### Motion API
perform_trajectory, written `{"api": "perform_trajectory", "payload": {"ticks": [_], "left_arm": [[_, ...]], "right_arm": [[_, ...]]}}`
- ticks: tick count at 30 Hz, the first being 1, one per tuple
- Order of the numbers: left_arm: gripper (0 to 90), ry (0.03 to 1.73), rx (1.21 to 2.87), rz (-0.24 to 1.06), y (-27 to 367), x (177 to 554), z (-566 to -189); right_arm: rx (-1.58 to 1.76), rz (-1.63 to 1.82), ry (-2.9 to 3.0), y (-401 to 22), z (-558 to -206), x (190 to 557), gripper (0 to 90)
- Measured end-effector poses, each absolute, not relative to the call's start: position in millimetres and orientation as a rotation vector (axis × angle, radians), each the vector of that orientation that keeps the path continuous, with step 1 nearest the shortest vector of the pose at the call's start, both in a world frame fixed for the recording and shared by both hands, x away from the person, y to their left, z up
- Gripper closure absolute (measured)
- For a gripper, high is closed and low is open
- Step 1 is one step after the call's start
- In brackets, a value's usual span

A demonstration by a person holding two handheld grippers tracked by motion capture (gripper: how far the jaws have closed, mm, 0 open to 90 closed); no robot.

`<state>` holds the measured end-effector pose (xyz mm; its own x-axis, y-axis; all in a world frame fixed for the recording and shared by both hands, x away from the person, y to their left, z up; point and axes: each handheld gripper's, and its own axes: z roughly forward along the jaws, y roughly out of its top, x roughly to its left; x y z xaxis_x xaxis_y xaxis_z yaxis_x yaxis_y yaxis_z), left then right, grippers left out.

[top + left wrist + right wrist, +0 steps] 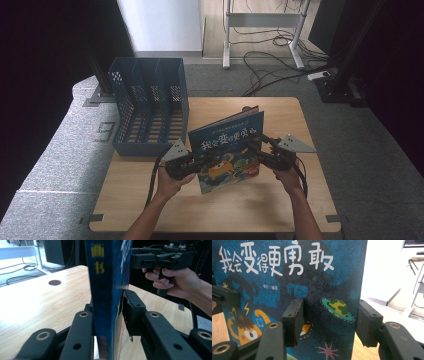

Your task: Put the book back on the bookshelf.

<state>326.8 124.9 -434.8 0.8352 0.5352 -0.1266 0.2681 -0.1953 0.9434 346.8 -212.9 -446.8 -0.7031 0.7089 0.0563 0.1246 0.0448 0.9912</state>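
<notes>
A blue picture book (227,150) with white characters and a cartoon cover stands upright and tilted over the wooden table (280,210). My left gripper (202,164) is shut on its spine edge; in the left gripper view the book (107,290) sits edge-on between the jaws of the left gripper (107,312), a pad against each side. My right gripper (255,147) is at the book's right side. In the right gripper view the cover (312,290) faces me and the right gripper (330,321) is open, one pad in front of the cover, the other just past its right edge.
A blue slotted file rack (150,105) stands at the table's back left. A round cable hole (55,282) is in the tabletop. Beyond the table lie floor cables (270,65) and a white desk frame (262,20). The other hand with its gripper (160,260) reaches the cover.
</notes>
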Motion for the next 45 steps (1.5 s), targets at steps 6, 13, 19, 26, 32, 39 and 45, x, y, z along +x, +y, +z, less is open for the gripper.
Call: {"api": "perform_trajectory", "payload": {"ticks": [6,13,19,26,32,39,45], "left_arm": [[66.8,0.634,1.773,0.286,123.9,327.8,-434.2],[67.1,0.625,1.756,0.27,121.9,328.0,-434.7],[69.1,0.601,1.759,0.254,114.5,327.3,-434.3],[74.8,0.559,1.77,0.274,110.3,323.4,-433.3],[78.8,0.527,1.773,0.222,111.3,322.2,-433.5],[79.1,0.521,1.773,0.228,111.1,321.6,-433.8],[80.1,0.512,1.768,0.238,110.5,320.0,-434.8]], "right_arm": [[0.829,1.719,1.859,-214.3,-448.0,345.0,46.7],[0.825,1.727,1.858,-215.2,-448.8,344.5,46.7],[0.822,1.734,1.865,-215.8,-449.3,344.3,46.3],[0.81,1.743,1.87,-216.6,-450.5,344.4,44.6],[0.806,1.767,1.873,-216.2,-451.3,345.8,41.9],[0.805,1.768,1.874,-216.2,-451.4,345.8,41.4],[0.807,1.768,1.875,-216.4,-451.5,345.8,41.2]]}}
